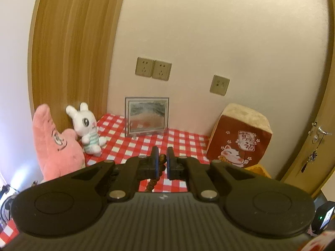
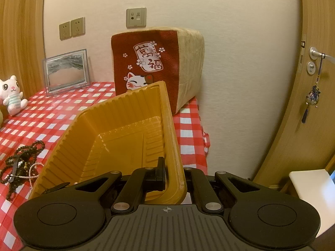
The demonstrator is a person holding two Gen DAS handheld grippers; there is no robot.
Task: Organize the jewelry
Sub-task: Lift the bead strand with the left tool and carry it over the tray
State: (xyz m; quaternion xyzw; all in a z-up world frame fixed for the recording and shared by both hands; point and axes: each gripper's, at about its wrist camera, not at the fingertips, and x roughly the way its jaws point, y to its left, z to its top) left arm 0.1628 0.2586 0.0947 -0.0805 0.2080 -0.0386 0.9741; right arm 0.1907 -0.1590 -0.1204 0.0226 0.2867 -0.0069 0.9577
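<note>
Holding the bead strand [image 1: 156, 175] pinched in my left gripper [image 1: 161, 163], hanging straight down; my right gripper [image 2: 174, 171] is clamping the yellow tray [image 2: 117, 133] rim, tilted, lying rightward of the strand.

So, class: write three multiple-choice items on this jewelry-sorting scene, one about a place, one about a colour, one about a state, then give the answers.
1. Where does the pile of loose jewelry lie?
A. on the checked cloth, left of the tray
B. inside the tray
C. on the cushion

2. What colour is the tray?
A. blue
B. yellow-orange
C. white

3. What is the left gripper doing?
A. hanging open and empty
B. gripping the picture frame
C. pinching a string of brown beads

Answers: 1 A, the heap rests on the cloth beside the tray. 2 B, its ribbed walls are yellow-orange. 3 C, beads hang between its closed jaws.
</note>
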